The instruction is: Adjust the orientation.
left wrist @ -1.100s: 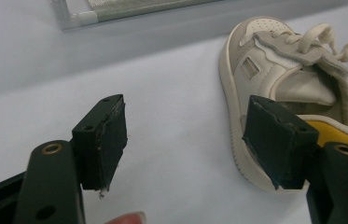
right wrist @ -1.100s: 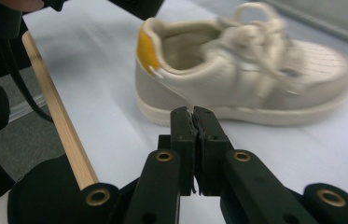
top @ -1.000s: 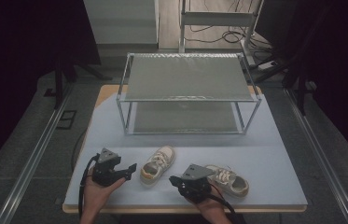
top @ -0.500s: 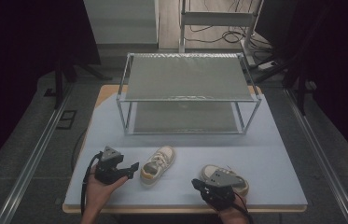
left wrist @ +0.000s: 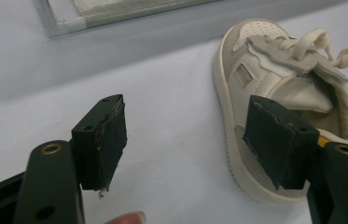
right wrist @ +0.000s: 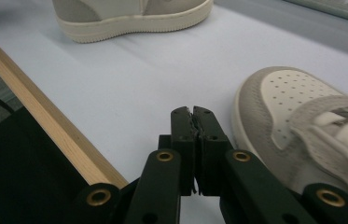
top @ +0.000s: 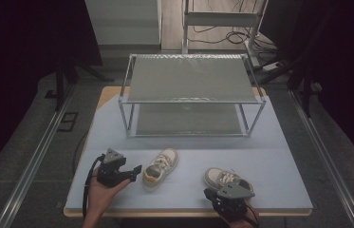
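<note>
Two small beige-and-white sneakers lie on the pale blue table (top: 279, 156). The left shoe (top: 160, 168) (left wrist: 274, 93) rests just right of my left gripper (top: 134, 172) (left wrist: 185, 121). That gripper is open, its right jaw standing in front of the shoe's heel side with only bare table between the pads. The right shoe (top: 226, 178) (right wrist: 293, 107) lies near the front edge. My right gripper (top: 211, 194) (right wrist: 192, 114) is shut on nothing, low over the table beside that shoe's toe. The left shoe's sole (right wrist: 129, 16) is farther off in the right gripper view.
A two-shelf metal rack (top: 191, 95) stands across the back half of the table. The wooden front edge (right wrist: 45, 126) runs close by my right gripper. Floor rails and cables lie around the table.
My right gripper has moved right and back toward the front edge, uncovering the right shoe. The left gripper and both shoes have stayed put.
</note>
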Demonstrator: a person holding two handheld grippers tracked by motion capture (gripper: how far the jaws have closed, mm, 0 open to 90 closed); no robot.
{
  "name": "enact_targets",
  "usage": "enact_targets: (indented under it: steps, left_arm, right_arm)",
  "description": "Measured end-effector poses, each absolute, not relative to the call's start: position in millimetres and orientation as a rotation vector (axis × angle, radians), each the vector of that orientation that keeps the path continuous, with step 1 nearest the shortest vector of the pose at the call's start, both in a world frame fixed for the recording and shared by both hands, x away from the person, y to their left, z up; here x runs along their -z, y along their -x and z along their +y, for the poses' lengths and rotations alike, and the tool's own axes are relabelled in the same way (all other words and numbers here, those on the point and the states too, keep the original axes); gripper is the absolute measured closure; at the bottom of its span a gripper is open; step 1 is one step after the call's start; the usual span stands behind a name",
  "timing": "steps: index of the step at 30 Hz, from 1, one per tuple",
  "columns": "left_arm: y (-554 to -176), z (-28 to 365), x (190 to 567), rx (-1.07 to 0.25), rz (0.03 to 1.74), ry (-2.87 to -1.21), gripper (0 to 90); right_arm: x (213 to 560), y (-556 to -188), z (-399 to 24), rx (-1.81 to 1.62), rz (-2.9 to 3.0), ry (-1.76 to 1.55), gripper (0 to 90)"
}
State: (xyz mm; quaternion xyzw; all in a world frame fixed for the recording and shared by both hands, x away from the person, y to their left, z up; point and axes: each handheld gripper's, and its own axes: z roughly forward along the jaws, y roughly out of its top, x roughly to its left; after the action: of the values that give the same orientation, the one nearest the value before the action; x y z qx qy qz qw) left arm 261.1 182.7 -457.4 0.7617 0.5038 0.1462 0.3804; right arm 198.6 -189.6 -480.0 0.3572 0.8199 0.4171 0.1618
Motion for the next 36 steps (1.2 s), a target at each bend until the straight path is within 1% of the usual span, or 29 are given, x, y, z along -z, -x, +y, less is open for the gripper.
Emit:
enact_targets:
  steps: [10, 16, 28, 33, 36]
  left_arm:
    - [-261, 186, 457, -0.375, 1.294, -1.933, 29.4]
    - [-261, 184, 457, -0.371, 1.289, -1.940, 29.4]
    - [-260, 184, 457, -0.374, 1.289, -1.940, 29.4]
    - [-261, 184, 457, -0.373, 1.289, -1.938, 29.4]
    - [-261, 185, 457, -0.372, 1.289, -1.939, 29.4]
  right_arm:
    - [483, -205, -188, -1.165, 2.267, -1.070, 89.3]
    - [481, -215, -182, -1.102, 2.178, -1.089, 89.5]
    - [484, -224, -173, -1.039, 2.124, -1.074, 89.5]
    - [484, -222, -173, -1.060, 2.143, -1.078, 89.0]
    - [476, -215, -184, -1.173, 2.163, -1.094, 89.2]
